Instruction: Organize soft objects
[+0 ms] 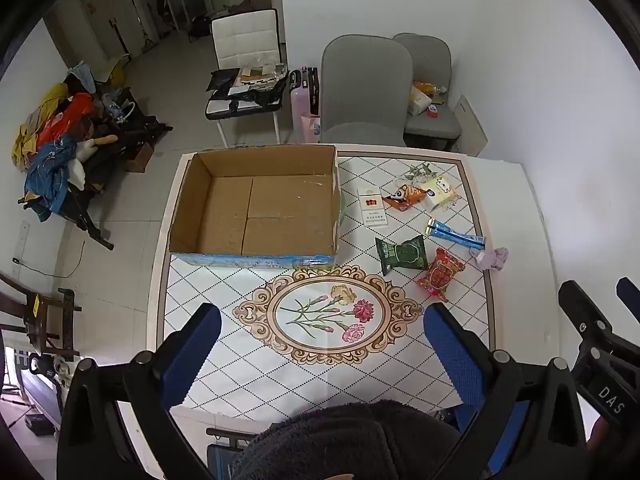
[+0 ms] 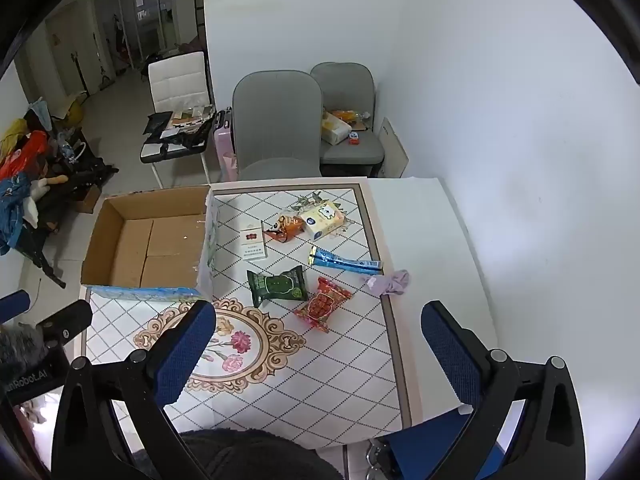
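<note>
Blue-padded and spread wide, the left gripper [image 1: 322,332] holds nothing and hangs above the near part of the table [image 1: 224,368], over the oval flower print [image 1: 326,316]. The right gripper [image 2: 318,334] is likewise spread wide with nothing between its fingers, above the table's near right part.

Beyond them the soft things lie loose on the right half of the tabletop: a red snack packet [image 2: 322,306] nearest, a green packet [image 2: 278,285] just left of it, a lilac cloth [image 2: 387,282] at the right border, a long blue sachet [image 2: 345,263] behind, then an orange packet [image 2: 286,227] and a tissue pack [image 2: 323,219] at the far side. A white cigarette pack [image 2: 253,242] lies beside the cardboard box [image 1: 256,202], which stands open on the table's far left corner.

Grey chairs [image 1: 366,88] stand past the far edge.
</note>
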Demonstrator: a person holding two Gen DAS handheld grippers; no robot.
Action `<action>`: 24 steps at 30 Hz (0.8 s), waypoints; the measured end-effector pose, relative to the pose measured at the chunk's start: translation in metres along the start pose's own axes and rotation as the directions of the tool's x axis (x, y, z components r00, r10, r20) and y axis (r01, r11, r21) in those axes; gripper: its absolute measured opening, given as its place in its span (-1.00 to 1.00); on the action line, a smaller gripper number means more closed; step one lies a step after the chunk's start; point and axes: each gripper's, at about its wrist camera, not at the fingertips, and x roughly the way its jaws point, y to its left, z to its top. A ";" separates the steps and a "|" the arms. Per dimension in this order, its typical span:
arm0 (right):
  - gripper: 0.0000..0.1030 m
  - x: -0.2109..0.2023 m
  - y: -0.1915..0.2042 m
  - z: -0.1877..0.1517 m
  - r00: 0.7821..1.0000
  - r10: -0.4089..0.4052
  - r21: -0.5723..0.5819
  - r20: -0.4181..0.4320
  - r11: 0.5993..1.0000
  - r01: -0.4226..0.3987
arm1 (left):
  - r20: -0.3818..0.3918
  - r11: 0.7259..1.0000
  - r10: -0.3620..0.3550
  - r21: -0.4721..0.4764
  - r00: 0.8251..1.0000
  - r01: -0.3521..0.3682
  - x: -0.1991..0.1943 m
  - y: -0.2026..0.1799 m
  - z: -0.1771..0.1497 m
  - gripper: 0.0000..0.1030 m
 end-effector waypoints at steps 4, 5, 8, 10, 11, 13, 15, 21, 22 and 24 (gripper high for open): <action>1.00 -0.003 0.000 -0.001 1.000 0.006 0.010 0.017 1.000 -0.006 | 0.000 1.000 -0.011 -0.005 1.000 0.011 0.000 0.002 0.000 1.00; 1.00 -0.004 0.000 -0.001 1.000 0.007 0.010 0.019 1.000 -0.007 | 0.001 1.000 -0.012 -0.006 1.000 0.012 0.000 0.004 0.001 1.00; 1.00 0.000 -0.002 -0.003 1.000 0.009 0.009 0.022 1.000 -0.009 | 0.006 1.000 0.005 0.000 1.000 -0.005 -0.004 0.002 0.003 1.00; 1.00 -0.005 -0.006 -0.004 1.000 0.010 0.007 0.027 1.000 -0.010 | 0.012 1.000 0.005 -0.003 1.000 -0.005 -0.007 0.002 0.003 1.00; 1.00 -0.005 -0.008 -0.003 1.000 0.011 0.013 0.026 1.000 -0.011 | 0.013 1.000 0.005 -0.005 1.000 -0.005 -0.006 0.002 0.003 1.00; 1.00 -0.006 -0.009 0.000 1.000 0.011 0.012 0.025 1.000 -0.011 | 0.021 1.000 0.005 -0.006 1.000 -0.004 -0.006 0.001 0.000 1.00; 1.00 -0.008 -0.005 0.003 1.000 0.005 0.001 0.029 1.000 -0.005 | 0.028 1.000 0.006 -0.011 1.000 -0.006 -0.006 0.001 -0.002 1.00; 1.00 -0.014 -0.003 0.006 0.999 0.004 -0.011 0.052 1.000 -0.003 | 0.051 0.999 0.007 -0.033 0.999 -0.005 -0.010 0.007 -0.005 1.00; 1.00 -0.014 -0.003 0.006 0.998 0.003 -0.012 0.056 1.000 -0.002 | 0.053 0.999 0.006 -0.036 0.999 -0.004 -0.011 0.007 -0.004 1.00; 1.00 -0.013 -0.003 0.005 0.998 0.004 -0.012 0.061 1.000 -0.003 | 0.059 0.999 0.007 -0.037 0.998 -0.004 -0.012 0.008 -0.004 1.00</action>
